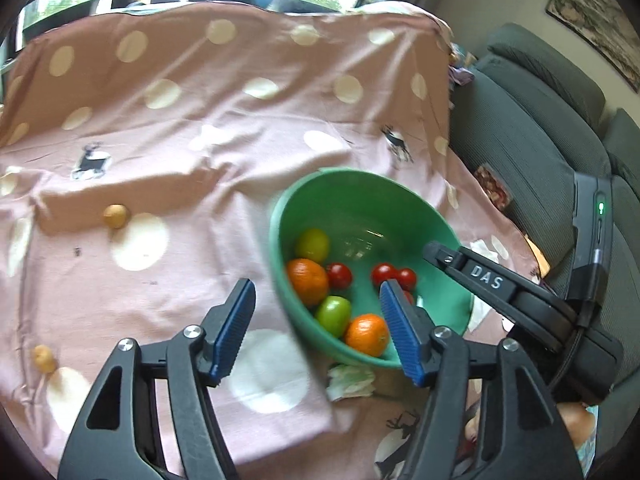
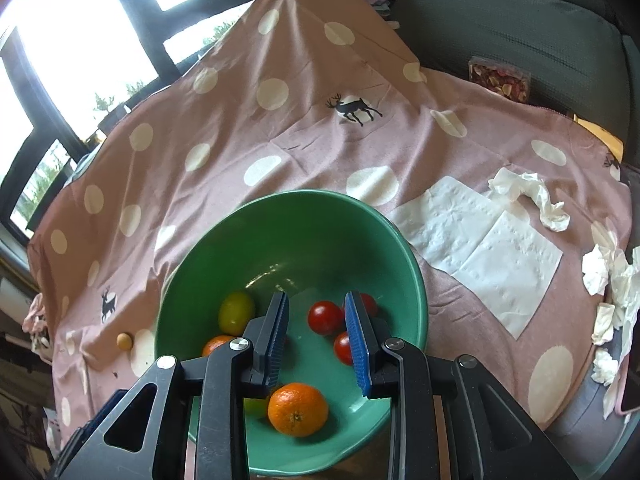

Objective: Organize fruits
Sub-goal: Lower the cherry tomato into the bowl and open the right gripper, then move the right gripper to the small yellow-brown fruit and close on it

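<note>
A pink dotted cloth (image 2: pixel 304 92) covers the worktop; on it, centre frame, sit a green bowl (image 2: pixel 412 280), flat tissues (image 2: pixel 492 248) at right, and small brown fruits (image 1: pixel 116 216) at left.

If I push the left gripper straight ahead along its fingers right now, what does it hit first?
Most likely the near rim of the green bowl, just ahead of the open, empty left gripper; beyond the rim, probably the orange inside. Depth is hard to judge here.

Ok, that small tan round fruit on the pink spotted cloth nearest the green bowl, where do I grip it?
Pinch the small tan round fruit across its widest middle, coming straight down from above. It lies alone on the pink spotted cloth, left of the green bowl, so both sides look free.
</note>
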Demonstrator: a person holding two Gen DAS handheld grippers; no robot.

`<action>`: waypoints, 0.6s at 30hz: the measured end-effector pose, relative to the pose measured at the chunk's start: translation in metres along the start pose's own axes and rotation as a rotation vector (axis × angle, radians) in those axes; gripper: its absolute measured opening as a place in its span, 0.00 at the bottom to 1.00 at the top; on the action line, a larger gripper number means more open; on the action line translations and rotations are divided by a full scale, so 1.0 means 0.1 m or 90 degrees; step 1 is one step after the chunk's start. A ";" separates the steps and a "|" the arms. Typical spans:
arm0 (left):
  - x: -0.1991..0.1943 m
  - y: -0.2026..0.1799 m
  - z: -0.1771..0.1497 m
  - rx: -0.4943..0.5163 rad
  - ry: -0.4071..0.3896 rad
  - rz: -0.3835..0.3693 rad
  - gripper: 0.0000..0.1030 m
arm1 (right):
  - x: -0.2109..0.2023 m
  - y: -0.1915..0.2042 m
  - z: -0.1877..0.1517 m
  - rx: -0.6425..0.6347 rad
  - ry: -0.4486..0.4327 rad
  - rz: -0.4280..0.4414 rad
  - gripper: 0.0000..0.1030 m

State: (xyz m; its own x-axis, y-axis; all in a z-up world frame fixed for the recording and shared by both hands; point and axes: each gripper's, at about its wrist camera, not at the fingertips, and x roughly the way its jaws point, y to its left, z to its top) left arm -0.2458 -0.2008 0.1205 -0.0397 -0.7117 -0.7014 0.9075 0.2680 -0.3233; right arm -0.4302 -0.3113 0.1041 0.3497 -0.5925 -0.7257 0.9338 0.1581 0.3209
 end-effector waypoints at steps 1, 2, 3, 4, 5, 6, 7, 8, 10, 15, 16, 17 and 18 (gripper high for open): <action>-0.08 0.07 0.00 -0.009 -0.007 0.011 0.64 | -0.01 0.02 0.00 -0.003 -0.002 0.003 0.31; -0.15 0.15 -0.01 -0.017 -0.014 0.024 0.65 | -0.02 0.04 0.00 -0.006 -0.005 0.007 0.34; -0.23 0.24 -0.02 -0.026 -0.022 0.036 0.65 | -0.03 0.06 -0.01 -0.009 -0.007 0.011 0.36; -0.30 0.33 -0.04 -0.038 -0.031 0.052 0.66 | -0.04 0.08 -0.01 -0.011 -0.009 0.015 0.37; -0.36 0.42 -0.07 -0.050 -0.038 0.069 0.68 | -0.05 0.10 -0.01 -0.014 -0.011 0.018 0.37; -0.42 0.51 -0.11 -0.064 -0.043 0.087 0.69 | -0.06 0.13 -0.02 -0.016 -0.012 0.020 0.37; -0.48 0.62 -0.14 -0.080 -0.048 0.106 0.71 | -0.06 0.16 -0.02 -0.019 -0.014 0.022 0.37; -0.52 0.71 -0.17 -0.096 -0.052 0.124 0.71 | -0.06 0.18 -0.03 -0.022 -0.015 0.024 0.37; -0.60 0.93 -0.26 -0.130 -0.054 0.156 0.71 | -0.06 0.24 -0.04 -0.028 -0.015 0.033 0.38; -0.75 1.40 -0.50 -0.205 -0.035 0.231 0.71 | -0.05 0.43 -0.10 -0.059 -0.015 0.062 0.53; -0.75 1.46 -0.52 -0.211 -0.032 0.238 0.71 | -0.05 0.49 -0.11 -0.071 -0.016 0.064 0.53; -0.76 1.52 -0.54 -0.216 -0.032 0.246 0.71 | -0.06 0.53 -0.13 -0.078 -0.018 0.064 0.53; -0.77 1.58 -0.55 -0.221 -0.032 0.252 0.71 | -0.07 0.57 -0.15 -0.085 -0.020 0.066 0.53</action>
State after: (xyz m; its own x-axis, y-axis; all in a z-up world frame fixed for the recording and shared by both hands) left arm -0.1229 -0.0681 0.0884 0.3060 -0.5404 -0.7838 0.6569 0.7158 -0.2371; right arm -0.3785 -0.2866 0.1180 0.4447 -0.5916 -0.6725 0.8950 0.3222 0.3084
